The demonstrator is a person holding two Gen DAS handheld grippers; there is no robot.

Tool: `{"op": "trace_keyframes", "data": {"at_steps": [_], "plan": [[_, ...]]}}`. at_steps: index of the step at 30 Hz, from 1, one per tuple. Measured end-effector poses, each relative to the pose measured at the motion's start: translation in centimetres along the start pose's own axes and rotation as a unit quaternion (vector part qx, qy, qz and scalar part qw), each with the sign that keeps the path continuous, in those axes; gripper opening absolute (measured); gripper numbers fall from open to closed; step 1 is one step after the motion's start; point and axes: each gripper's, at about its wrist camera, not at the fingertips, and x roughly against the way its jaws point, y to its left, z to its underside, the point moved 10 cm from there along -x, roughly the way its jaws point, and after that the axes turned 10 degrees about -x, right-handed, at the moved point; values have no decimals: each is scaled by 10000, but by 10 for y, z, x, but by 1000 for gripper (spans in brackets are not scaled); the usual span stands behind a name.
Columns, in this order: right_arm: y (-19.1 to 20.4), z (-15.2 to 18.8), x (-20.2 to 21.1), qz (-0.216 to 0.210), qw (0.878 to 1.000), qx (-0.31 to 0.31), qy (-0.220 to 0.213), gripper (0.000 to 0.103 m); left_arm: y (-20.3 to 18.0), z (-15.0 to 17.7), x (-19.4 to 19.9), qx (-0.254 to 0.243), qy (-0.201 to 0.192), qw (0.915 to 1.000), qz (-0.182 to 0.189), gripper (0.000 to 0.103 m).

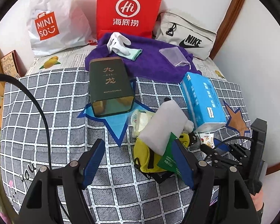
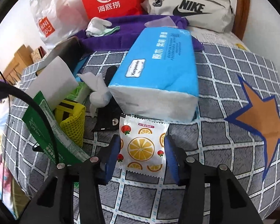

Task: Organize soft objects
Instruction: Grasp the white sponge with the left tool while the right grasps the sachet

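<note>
A pile of soft things lies on the checked bedspread (image 1: pixel 46 112): a white foam block (image 1: pixel 163 123), a yellow mesh pouch (image 1: pixel 145 155), a green packet (image 1: pixel 170 156), a blue tissue pack (image 1: pixel 202 99) and a knotted white cloth (image 2: pixel 99 91). My left gripper (image 1: pixel 140 160) is open and empty, its right finger beside the green packet. My right gripper (image 2: pixel 142 155) is open, its fingers on either side of a fruit-print wet-wipe sachet (image 2: pixel 142 147) lying flat before the tissue pack (image 2: pixel 158 71). A white glove (image 1: pixel 119 44) lies on a purple towel (image 1: pixel 155 61).
A dark green tin (image 1: pixel 110 85) lies on its side on a blue star patch. At the back stand a white Miniso bag (image 1: pixel 52 22), a red paper bag (image 1: pixel 128 11) and a beige Nike pouch (image 1: pixel 186 35). An orange star patch (image 2: pixel 261 115) lies right. A black clip (image 2: pixel 106 119) sits beside the sachet.
</note>
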Motion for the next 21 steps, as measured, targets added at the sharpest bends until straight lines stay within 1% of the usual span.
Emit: {"op": "trace_keyframes", "data": {"at_steps": [4, 7, 9, 11, 13, 14, 15, 17, 18, 19, 20, 21], "plan": [[-3, 3, 5, -9, 10000, -25, 19, 47, -10, -2, -10, -134, 25, 9999, 86, 72], [-3, 1, 16, -28, 10000, 13, -51, 47, -24, -11, -18, -395, 16, 9992, 75, 72], [-5, -1, 23, -29, 9999, 26, -108, 47, -36, -19, -26, -633, 15, 9980, 41, 78], [-6, -4, 30, -63, 9999, 25, -159, 47, -48, -25, -35, -920, -14, 9958, -22, 80], [-9, -6, 35, -73, 9998, 15, -190, 47, -58, -28, -47, -1260, 55, 9917, -229, 80], [-11, -6, 38, -75, 9998, -4, -210, 47, -60, -27, -54, -1424, 141, 9889, -391, 80], [-13, -6, 40, -89, 9997, -19, -223, 47, -61, -27, -64, -1595, 235, 9848, -639, 80], [-15, -7, 44, -112, 9996, -30, -250, 47, -58, -25, -77, -1735, 396, 9795, -947, 80], [-16, -8, 44, -109, 9996, -35, -267, 47, -56, -22, -84, -1800, 509, 9762, -1095, 79], [-17, -9, 46, -117, 9995, -36, -285, 47, -54, -21, -89, -1811, 531, 9754, -1138, 75], [-17, -9, 46, -127, 9995, -33, -291, 47, -52, -21, -91, -1781, 516, 9764, -1108, 59], [-17, -10, 48, -136, 9995, -26, -301, 47, -51, -21, -90, -1709, 468, 9792, -985, 51]]}}
